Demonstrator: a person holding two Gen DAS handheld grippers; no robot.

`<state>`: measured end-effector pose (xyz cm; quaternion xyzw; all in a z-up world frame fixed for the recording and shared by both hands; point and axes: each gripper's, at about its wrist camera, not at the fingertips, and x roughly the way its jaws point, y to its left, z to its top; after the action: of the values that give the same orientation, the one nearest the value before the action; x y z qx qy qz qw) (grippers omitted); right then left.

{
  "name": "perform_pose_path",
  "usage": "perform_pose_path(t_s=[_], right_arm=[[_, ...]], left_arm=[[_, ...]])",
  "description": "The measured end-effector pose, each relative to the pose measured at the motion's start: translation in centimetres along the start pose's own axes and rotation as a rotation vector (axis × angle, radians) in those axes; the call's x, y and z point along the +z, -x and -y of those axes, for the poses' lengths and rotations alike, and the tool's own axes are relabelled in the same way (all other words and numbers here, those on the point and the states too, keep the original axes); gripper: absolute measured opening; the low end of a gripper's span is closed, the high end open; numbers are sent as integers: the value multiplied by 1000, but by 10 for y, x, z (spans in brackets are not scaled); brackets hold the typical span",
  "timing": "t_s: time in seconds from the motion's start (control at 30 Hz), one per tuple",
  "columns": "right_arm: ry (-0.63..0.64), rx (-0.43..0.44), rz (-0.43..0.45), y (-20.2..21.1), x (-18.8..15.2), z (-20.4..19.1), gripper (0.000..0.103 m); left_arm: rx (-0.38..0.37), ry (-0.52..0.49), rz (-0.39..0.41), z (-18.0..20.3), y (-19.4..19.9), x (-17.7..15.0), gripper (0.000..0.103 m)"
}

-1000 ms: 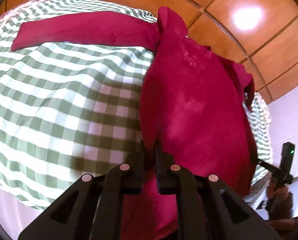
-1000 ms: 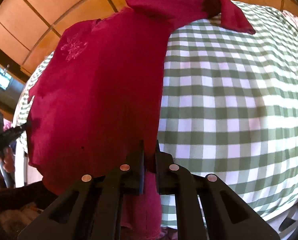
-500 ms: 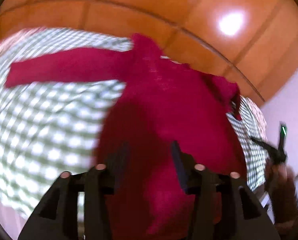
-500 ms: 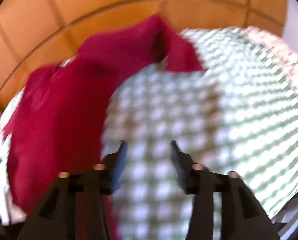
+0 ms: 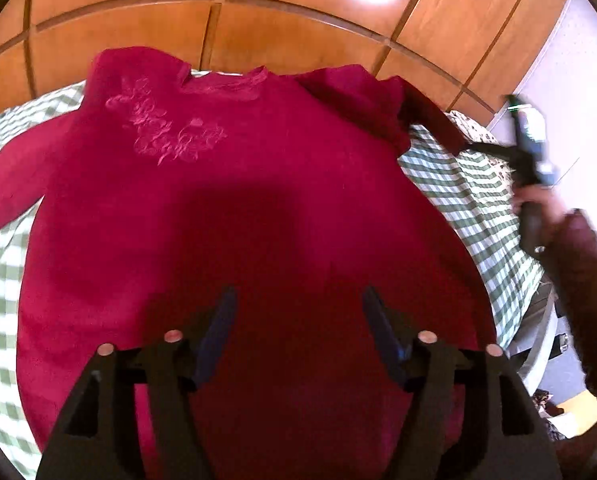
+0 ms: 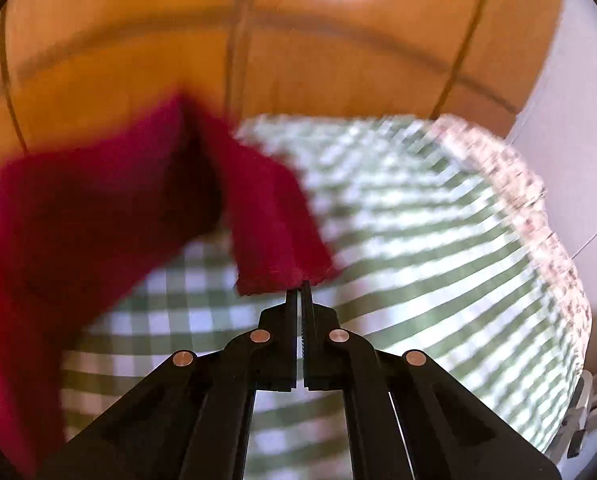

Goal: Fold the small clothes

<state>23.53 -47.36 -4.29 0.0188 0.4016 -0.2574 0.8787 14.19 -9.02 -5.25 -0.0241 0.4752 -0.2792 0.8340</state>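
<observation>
Left wrist view, nearest: the left gripper (image 5: 296, 312) is hanging with its jaws spread wide and nothing between them; they have just been opening, having released the hem they were pinching a second ago. Beneath and beyond it, the red sweater (image 5: 226, 208) is now lying front up and spread flat on the green checked tablecloth (image 5: 470, 200), its embroidered chest motif showing, where earlier it was draped in a twisted fold with one sleeve stretched out to the left. Farther right, the right gripper (image 5: 458, 145) is reaching toward the crumpled sleeve, carried by a hand (image 5: 536, 208) in a dark sleeve. Right wrist view, nearest: the right gripper (image 6: 300, 289) is closing, its fingers all but meeting at the cuff of the red sleeve (image 6: 272, 216); blur leaves it unclear whether the cuff is pinched. Half a second ago these jaws were apart over bare cloth. Farthest, orange floor tiles (image 5: 258, 28) are filling the background.
</observation>
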Motion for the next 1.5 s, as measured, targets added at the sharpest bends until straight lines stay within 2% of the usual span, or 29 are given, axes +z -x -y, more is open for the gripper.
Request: perform_pose_path(t_s=[0.03,0.13,0.23,0.3,0.43,0.63,0.73,0.8,0.83,0.87,0.97,1.03,1.13,1.2,1.3,1.4,1.5], right_arm=[[-26,1,47,24,7,21,0],[-98,-27,111,60,22,69,0],[-190,-90,104,65,36,120,0],[-247,-122,65,48,39,147,0],[-324,-224,-59,-14,38,186,0],[-332,-374,-190,-79,10,201,0],[-315,-364,-219,-94,2,199,0],[-300,-328,-201,-86,2,190,16],[-298,-317,-193,-82,3,187,53],[-301,-313,-174,-73,5,181,81],[-275,-244,-78,-41,12,151,83],[-242,-144,-50,-22,14,117,83],[-177,4,-20,1,10,59,85],[-129,142,-14,17,3,6,85],[-68,307,-25,34,-14,-66,85],[26,400,-23,47,-34,-134,85],[104,434,-42,47,-55,-187,85]], left_arm=[[-3,-2,-5,0,-4,3,66],[-11,-5,-23,1,-20,11,66],[-28,8,-39,4,-33,14,66],[-24,7,-45,6,-38,14,67],[-16,22,-64,5,-43,11,68],[-16,41,-76,0,-47,10,69],[-20,36,-71,2,-45,10,73],[-34,48,-60,0,-40,11,73],[-42,63,-52,-3,-36,12,73],[-47,80,-42,-6,-32,13,73],[-44,167,24,-30,-7,13,73],[-16,234,66,-54,12,10,74],[77,358,129,-104,44,-3,74],[140,469,163,-141,65,-15,74],[272,675,234,-207,103,-41,74],[345,827,276,-261,129,-60,74],[388,897,314,-299,145,-67,74]])
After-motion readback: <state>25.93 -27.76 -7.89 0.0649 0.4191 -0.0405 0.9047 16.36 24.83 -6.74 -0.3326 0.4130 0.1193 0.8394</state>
